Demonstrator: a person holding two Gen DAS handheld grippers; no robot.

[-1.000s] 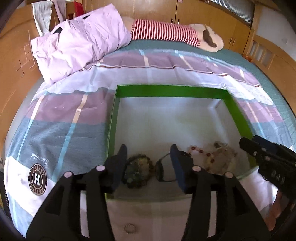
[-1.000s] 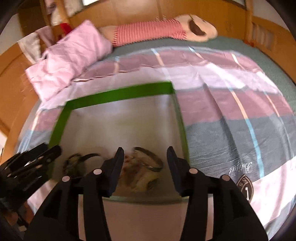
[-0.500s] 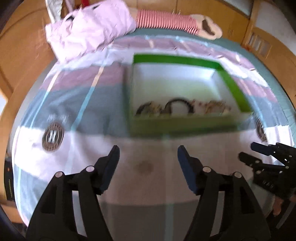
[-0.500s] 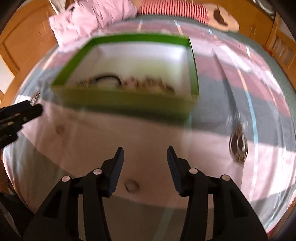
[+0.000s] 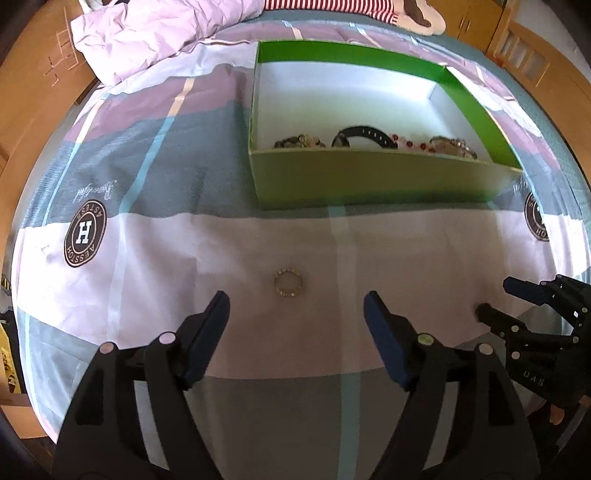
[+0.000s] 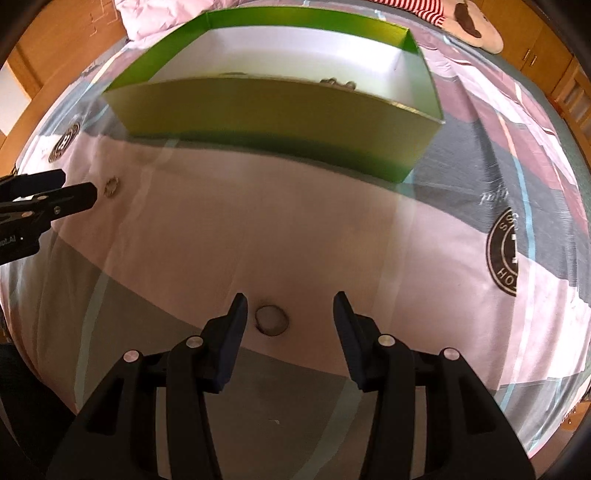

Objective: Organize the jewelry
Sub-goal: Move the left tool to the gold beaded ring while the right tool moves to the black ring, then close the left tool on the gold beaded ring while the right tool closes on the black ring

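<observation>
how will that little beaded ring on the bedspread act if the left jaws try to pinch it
The beaded ring looks thin and lies flat, so it may slip under the pads. The quilt is soft, so pressing probably sinks it. It seems light; the open left gripper could nudge it aside.

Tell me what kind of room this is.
Most likely a bedroom: the green box sits on a striped bedspread, with a rumpled pink pillow and wooden wardrobe doors behind.

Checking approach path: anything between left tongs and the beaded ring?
Nothing: bare bedsheet only between left tongs and beaded ring, per left wrist view.
</observation>
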